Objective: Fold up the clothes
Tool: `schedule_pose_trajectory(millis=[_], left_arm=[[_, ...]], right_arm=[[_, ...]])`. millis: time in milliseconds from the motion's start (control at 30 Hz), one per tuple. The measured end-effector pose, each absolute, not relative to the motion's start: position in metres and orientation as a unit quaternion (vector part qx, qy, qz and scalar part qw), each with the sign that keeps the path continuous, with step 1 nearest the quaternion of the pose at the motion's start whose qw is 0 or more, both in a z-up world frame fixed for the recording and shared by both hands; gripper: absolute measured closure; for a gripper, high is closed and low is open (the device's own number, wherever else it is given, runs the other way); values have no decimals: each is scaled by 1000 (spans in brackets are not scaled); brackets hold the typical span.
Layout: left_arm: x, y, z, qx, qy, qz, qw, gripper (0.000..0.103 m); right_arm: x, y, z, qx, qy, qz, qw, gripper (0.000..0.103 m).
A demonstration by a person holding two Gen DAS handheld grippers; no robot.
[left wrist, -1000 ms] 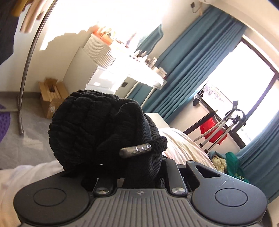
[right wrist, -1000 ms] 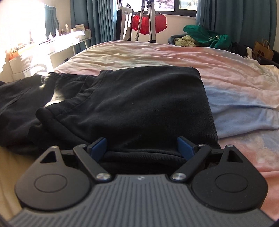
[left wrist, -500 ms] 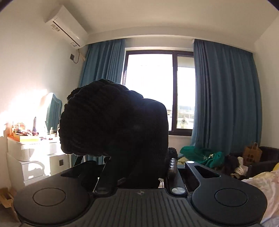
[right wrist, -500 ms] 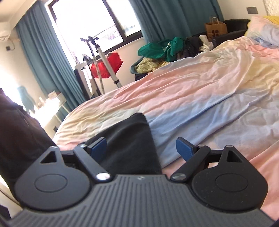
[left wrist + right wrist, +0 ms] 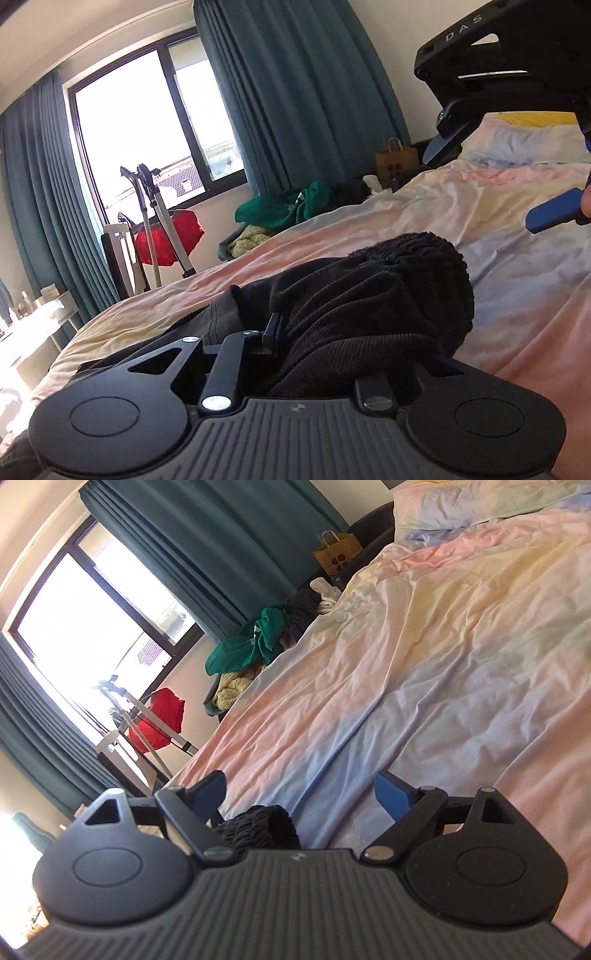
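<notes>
Left gripper: clamped on a bunched fold of black garment, low centre of the left wrist view, the fabric piled over the fingers.
Garment: ribbed black knit with a thick rolled edge, resting low on the bed; a ribbed cuff also peeps in at the bottom of the right wrist view.
Handling: judged soft, limp and light, likely to sag and slip out of shape; best taken at a hem or seam edge, where the cloth is doubled.
Right gripper: jaws spread wide, nothing between the blue pads; it hangs over bare sheet.
Surface: a rumpled pastel sheet, pink, blue and yellow, soft underfoot for a fold.
Room: window upper left, teal curtains, red bag, green clothes heap, paper bag further right.
</notes>
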State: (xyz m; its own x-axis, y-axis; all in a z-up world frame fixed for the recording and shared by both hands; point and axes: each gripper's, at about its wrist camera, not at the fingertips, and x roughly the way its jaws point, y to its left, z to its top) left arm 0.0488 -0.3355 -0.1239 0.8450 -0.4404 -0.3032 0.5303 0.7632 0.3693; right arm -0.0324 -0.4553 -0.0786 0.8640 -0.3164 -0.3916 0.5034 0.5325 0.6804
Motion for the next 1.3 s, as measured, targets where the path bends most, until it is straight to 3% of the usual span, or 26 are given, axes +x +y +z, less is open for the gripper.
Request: schedule_pose_trajectory(millis=[167, 233, 267, 367, 400, 433, 833, 1300], left_arm=[[52, -312, -133, 262, 132, -300, 908, 74], [48, -296, -141, 288, 149, -316, 892, 61], [39, -289, -142, 303, 151, -323, 884, 59], [4, -271, -143, 331, 148, -344, 866, 35], [-1, -266, -141, 334, 147, -345, 864, 21], [-7, -257, -140, 332, 149, -356, 861, 18], [-13, -149, -123, 281, 176, -284, 900, 18], [19, -96, -115, 195, 194, -270, 923, 18]], right_arm=[[-29, -455, -80, 432, 112, -224, 866, 14], [-26, -454, -81, 435, 117, -215, 867, 14], [-25, -453, -81, 436, 119, -209, 867, 14], [-23, -450, -82, 441, 125, -185, 869, 14], [-21, -449, -82, 445, 129, -175, 869, 14], [-20, -447, -82, 447, 132, -166, 869, 14], [-17, -422, -91, 453, 198, -142, 857, 14], [-20, -414, -145, 595, 260, -121, 751, 14]])
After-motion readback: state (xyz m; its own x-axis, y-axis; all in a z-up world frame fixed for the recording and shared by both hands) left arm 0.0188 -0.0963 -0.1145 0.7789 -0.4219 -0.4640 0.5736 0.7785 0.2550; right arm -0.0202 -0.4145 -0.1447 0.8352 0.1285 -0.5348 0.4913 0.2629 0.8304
